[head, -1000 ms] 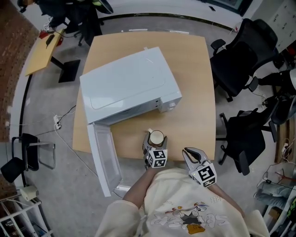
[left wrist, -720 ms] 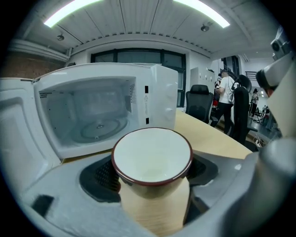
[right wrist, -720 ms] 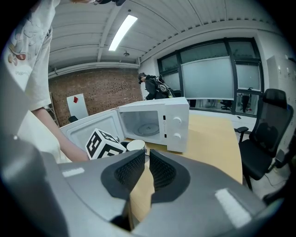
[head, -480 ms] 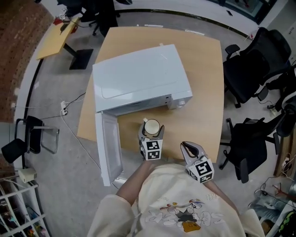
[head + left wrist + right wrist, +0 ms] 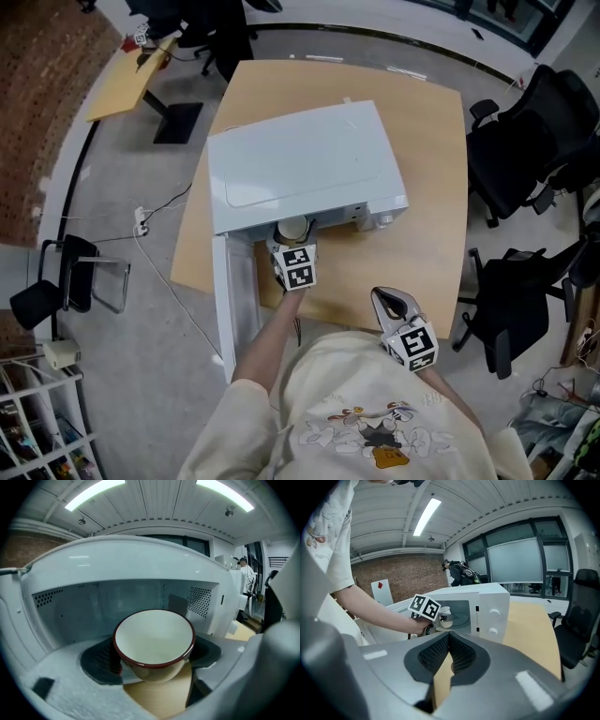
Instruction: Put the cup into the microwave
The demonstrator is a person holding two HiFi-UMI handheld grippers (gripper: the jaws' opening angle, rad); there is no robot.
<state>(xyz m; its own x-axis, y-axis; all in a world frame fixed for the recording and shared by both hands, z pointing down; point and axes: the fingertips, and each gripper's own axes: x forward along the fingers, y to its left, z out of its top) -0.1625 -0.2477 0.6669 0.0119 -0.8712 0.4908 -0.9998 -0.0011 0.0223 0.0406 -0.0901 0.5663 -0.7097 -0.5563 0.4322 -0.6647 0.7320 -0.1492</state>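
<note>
A white cup with a dark red rim (image 5: 154, 641) sits upright between the pads of my left gripper (image 5: 154, 667), which is shut on it. The cup (image 5: 292, 230) is at the mouth of the white microwave (image 5: 305, 164), whose door (image 5: 228, 300) hangs open toward the table's front-left edge. Its cavity fills the left gripper view behind the cup. My right gripper (image 5: 392, 307) rests near the table's front edge, right of the left arm, shut with nothing between its pads (image 5: 461, 656). It sees the cup (image 5: 444, 618) in front of the opening.
The microwave stands on a light wooden table (image 5: 431, 187). Its control knobs (image 5: 492, 620) face the front right. Black office chairs (image 5: 525, 141) stand to the table's right. A small side table (image 5: 127, 80) is at the far left.
My left gripper has carried the cup forward and left from the table's front to the microwave's opening. The right gripper has stayed where it was.
</note>
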